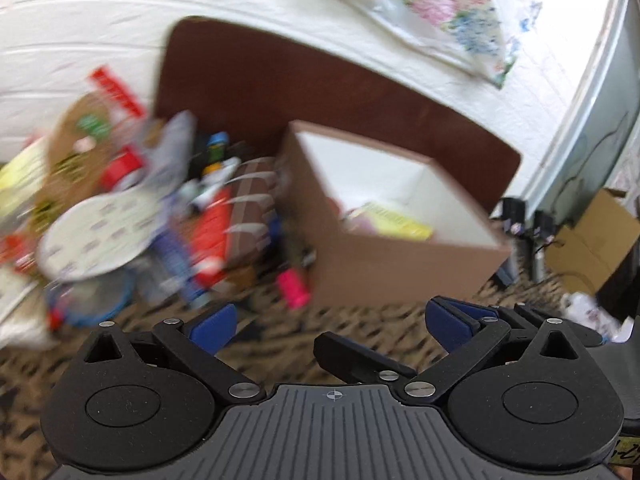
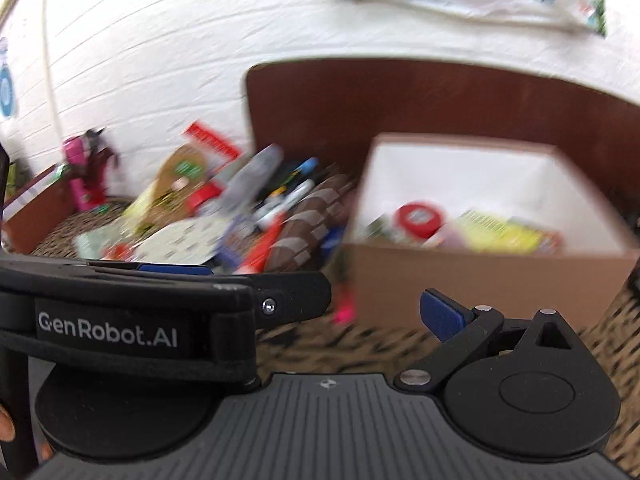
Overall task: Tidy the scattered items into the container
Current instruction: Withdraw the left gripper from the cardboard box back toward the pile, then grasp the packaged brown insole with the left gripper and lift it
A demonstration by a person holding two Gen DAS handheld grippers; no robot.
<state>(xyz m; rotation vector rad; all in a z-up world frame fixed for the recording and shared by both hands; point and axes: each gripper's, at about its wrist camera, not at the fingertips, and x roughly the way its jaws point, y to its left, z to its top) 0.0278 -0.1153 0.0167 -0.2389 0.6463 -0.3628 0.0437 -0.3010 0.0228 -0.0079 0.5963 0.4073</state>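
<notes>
Cardboard box (image 1: 400,276) beside a blurred, seemingly mixed pile (image 1: 132,216).

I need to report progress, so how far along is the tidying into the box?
Early. Done: a yellow packet and a red-lidded item already lie in the box. In hand: nothing; the left gripper and right gripper are both open and empty. Left: most of the pile beside the box, including a pink item.

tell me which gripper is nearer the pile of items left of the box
Left. The left gripper hangs just short of the pile, ahead to its left; the right gripper faces the cardboard box, the left one between it and the pile.
</notes>
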